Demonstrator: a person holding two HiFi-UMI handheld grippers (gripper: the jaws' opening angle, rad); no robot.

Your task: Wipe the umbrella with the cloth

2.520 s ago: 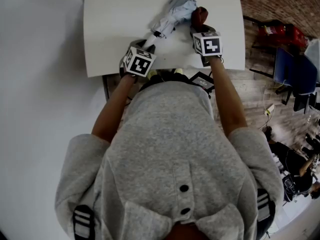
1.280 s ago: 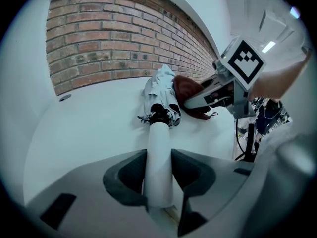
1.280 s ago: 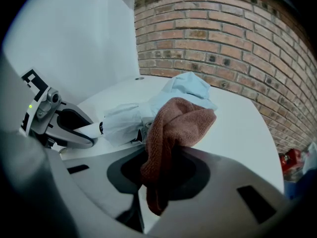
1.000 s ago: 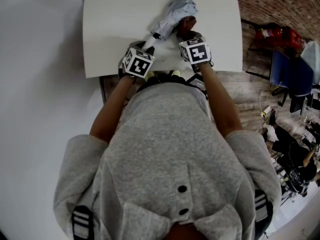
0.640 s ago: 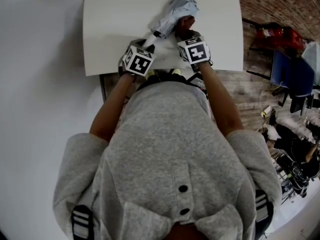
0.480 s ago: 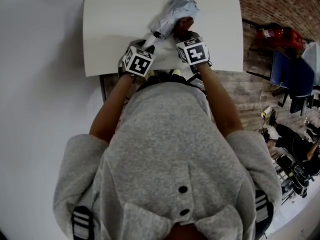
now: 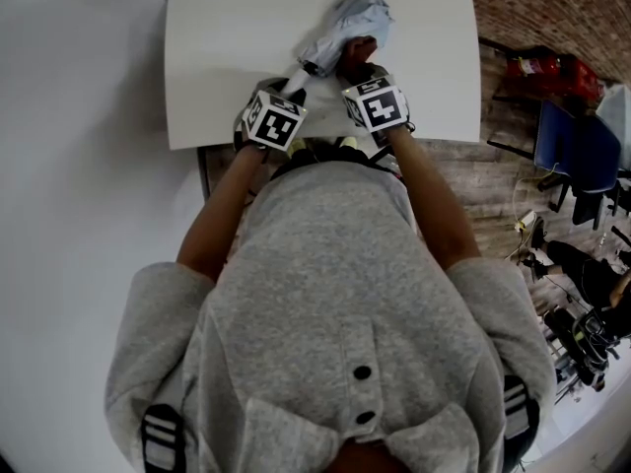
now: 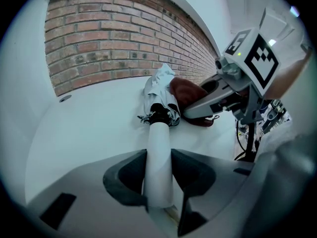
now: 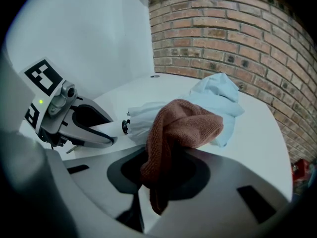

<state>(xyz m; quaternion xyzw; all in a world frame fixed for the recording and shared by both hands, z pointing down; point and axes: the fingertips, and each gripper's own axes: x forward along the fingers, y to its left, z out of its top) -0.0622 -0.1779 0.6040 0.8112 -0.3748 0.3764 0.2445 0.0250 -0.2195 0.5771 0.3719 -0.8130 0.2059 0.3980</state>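
Observation:
A folded pale blue umbrella (image 7: 353, 20) lies on the white table (image 7: 227, 57), its white handle (image 8: 158, 162) pointing toward me. My left gripper (image 7: 288, 95) is shut on that handle. In the left gripper view the umbrella's canopy (image 8: 161, 93) bunches up beyond a dark collar. My right gripper (image 7: 363, 67) is shut on a brown knitted cloth (image 9: 181, 128), which presses against the umbrella's canopy (image 9: 218, 100) on its right side. The cloth (image 7: 360, 49) shows as a dark red lump beside the umbrella in the head view.
A brick wall (image 8: 114, 38) stands behind the table. To the right of the table are a wooden floor, a red object (image 7: 552, 67) and a blue chair (image 7: 582, 146). The table's near edge (image 7: 217, 146) is just in front of my grippers.
My right gripper has slid the cloth leftward and nearer, along the umbrella toward its handle end. The left gripper has kept its hold on the handle.

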